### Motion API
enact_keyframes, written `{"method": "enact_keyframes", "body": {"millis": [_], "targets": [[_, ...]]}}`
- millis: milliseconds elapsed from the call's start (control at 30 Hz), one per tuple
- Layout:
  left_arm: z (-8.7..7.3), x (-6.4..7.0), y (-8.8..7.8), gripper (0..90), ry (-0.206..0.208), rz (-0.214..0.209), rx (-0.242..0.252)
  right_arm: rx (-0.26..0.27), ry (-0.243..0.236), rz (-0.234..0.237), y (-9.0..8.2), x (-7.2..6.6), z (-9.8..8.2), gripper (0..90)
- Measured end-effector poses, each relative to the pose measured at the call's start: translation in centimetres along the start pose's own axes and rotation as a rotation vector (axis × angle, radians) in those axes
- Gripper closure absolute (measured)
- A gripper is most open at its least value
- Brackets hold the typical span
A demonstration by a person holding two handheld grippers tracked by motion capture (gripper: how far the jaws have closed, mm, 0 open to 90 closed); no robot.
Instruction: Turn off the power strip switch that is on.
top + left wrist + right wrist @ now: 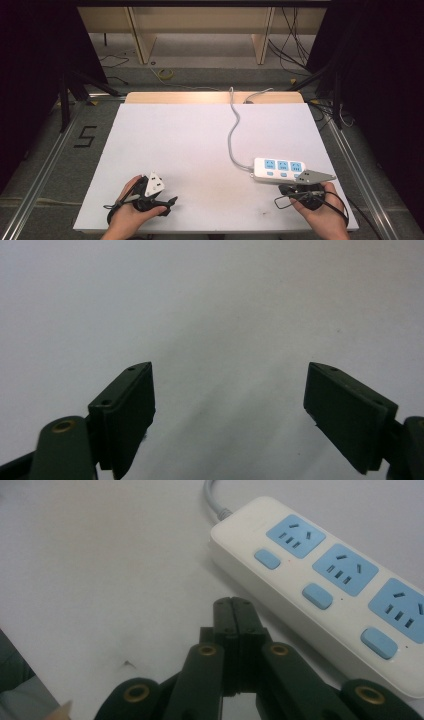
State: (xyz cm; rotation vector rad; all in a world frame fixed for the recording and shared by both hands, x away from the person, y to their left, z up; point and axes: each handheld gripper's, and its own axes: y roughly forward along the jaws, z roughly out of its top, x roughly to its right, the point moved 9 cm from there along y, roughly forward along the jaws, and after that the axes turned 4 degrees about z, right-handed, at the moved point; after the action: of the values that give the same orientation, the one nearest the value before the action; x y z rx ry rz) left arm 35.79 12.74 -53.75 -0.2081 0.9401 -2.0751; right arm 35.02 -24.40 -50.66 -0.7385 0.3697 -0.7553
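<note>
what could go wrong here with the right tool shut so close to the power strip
The right tool is shut with its tips just beside the power strip, apparently not touching; a forward push could shove the strip rather than press one blue switch. The strip sits near the table's right edge, so a shove might slide it off. Its cable could drag or snag.

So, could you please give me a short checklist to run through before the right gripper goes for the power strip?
1. Right gripper shut with nothing between its jaws: ok for pressing a switch, not ok for grasping.
2. Power strip flat on the table, all three sockets empty: ok.
3. Its blue switches unobstructed: ok.
4. Switches on or off: cannot tell.
5. Cable runs off the far edge, clear of both grippers: ok.
6. Left gripper open, empty, well away: ok.
</note>
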Motion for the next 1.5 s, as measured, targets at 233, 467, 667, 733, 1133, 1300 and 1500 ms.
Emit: {"method": "enact_keyframes", "body": {"millis": [233, 467, 667, 733, 1133, 1300, 1500], "targets": [[0.0, 0.0, 0.0, 20.4, 0.002, 0.001, 0.000, -0.023, 0.014, -0.009, 0.1, 0.1, 0.1, 90.0], [0.0, 0.0, 0.0, 20.4, 0.001, 0.000, -0.001, -0.035, 0.018, -0.008, 0.1, 0.2, 0.3, 90.0], [0.0, 0.0, 0.0, 20.4, 0.000, 0.000, -0.002, -0.050, 0.028, -0.015, 0.0, 0.4, 0.4, 90.0], [0.0, 0.0, 0.0, 20.4, 0.000, 0.000, -0.002, -0.050, 0.026, -0.015, 0.0, 0.5, 0.4, 90.0], [0.0, 0.0, 0.1, 20.4, 0.000, -0.001, -0.002, -0.071, 0.030, -0.014, 0.1, 0.7, 0.7, 90.0], [0.0, 0.0, 0.1, 20.4, 0.000, 0.000, -0.003, -0.081, 0.035, -0.015, 0.1, 0.7, 0.9, 90.0], [0.0, 0.0, 0.1, 20.4, 0.002, 0.000, -0.005, -0.088, 0.034, -0.016, 0.1, 0.8, 1.1, 90.0]]}}
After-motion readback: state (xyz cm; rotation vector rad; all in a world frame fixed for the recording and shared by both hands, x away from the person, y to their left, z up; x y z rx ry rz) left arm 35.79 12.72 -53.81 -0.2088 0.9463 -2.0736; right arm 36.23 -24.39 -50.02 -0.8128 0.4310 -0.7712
